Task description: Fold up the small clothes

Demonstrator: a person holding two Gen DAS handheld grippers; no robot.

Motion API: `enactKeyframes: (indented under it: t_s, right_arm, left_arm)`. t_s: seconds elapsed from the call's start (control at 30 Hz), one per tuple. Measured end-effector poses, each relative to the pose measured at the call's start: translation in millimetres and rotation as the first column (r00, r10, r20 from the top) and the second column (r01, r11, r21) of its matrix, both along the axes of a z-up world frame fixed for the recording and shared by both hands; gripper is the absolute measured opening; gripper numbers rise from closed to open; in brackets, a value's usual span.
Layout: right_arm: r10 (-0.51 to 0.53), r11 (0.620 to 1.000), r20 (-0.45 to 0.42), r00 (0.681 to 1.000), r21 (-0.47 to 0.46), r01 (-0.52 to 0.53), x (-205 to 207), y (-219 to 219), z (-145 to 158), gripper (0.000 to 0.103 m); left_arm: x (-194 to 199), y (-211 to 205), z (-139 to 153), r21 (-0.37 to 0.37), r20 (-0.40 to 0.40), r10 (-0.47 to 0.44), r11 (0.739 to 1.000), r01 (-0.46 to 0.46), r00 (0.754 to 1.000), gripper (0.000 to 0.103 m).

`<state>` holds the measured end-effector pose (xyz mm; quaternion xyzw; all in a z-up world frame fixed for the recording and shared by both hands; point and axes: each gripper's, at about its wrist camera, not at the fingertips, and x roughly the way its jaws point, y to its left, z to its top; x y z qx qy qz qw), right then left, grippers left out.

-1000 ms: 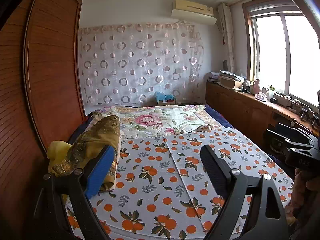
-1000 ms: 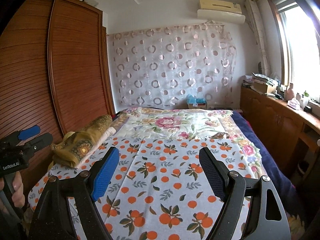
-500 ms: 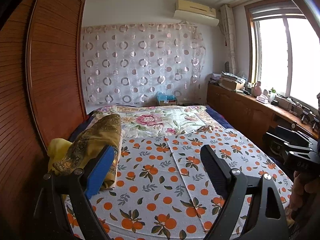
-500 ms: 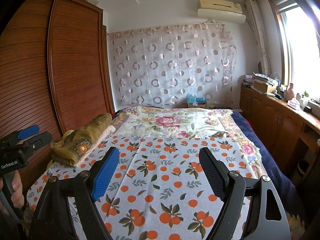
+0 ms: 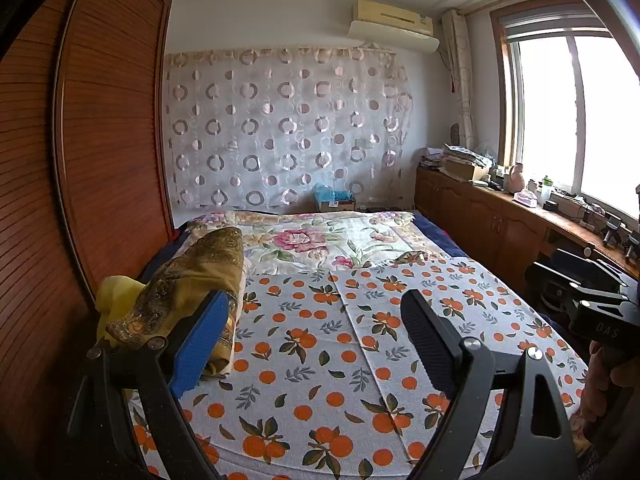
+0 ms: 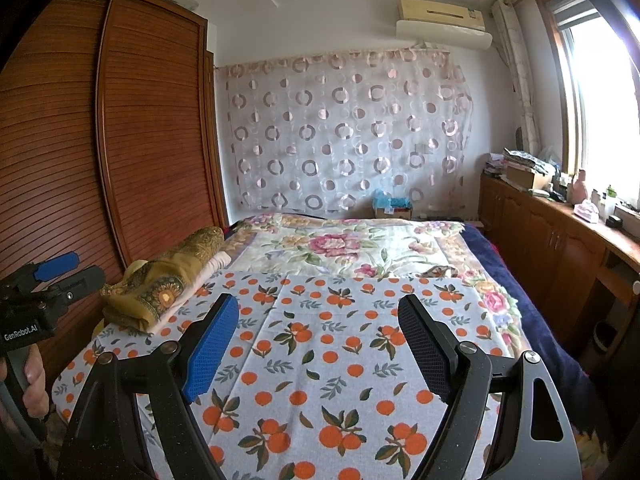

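A pile of folded clothes (image 5: 188, 280) in olive-gold paisley lies along the bed's left edge, over a yellow garment (image 5: 116, 292). In the right wrist view the same pile (image 6: 168, 280) rests on a pale pink piece (image 6: 214, 265). An orange-print cloth (image 5: 320, 344) covers the near half of the bed, also seen as the cloth (image 6: 320, 344) under my right gripper. My left gripper (image 5: 314, 300) hovers over it, open and holding nothing, its blue pad (image 5: 200, 344) close to the pile. My right gripper (image 6: 317, 300) is open and empty above the cloth's middle.
A slatted wooden wardrobe (image 5: 100, 160) runs along the bed's left side. A floral quilt (image 5: 320, 240) covers the far half of the bed. A low wooden cabinet (image 6: 560, 248) with clutter stands under the window on the right. A person's hand (image 6: 32, 380) holds the left gripper's handle.
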<state>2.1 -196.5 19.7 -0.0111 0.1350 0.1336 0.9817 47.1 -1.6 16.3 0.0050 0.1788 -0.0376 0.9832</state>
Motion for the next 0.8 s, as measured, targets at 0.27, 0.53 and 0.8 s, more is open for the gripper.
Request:
enactKeyframes:
  t_s: [0.27,0.53,0.8]
  right_arm:
    - [0.006,1.0,0.003,1.0,-0.002,-0.006,0.1,-4.5,-0.6,0.083]
    - [0.006,1.0,0.003,1.0,-0.002,-0.006,1.0,-6.9,0.2,0.083]
    - [0.009,1.0,0.004,1.0,-0.004,-0.009,2.4,-8.9,0.2,0.083]
  left_arm:
    - [0.0,0.2,-0.2,0.001,0.001,0.001,1.0,-0.001,1.0,0.088]
    - [0.2,1.1,-0.9,0.0,0.001,0.001,1.0,-0.001,1.0,0.088]
    - [0.4,1.6,-1.9,0.0,0.002,0.0,1.0,0.0,1.0,0.088]
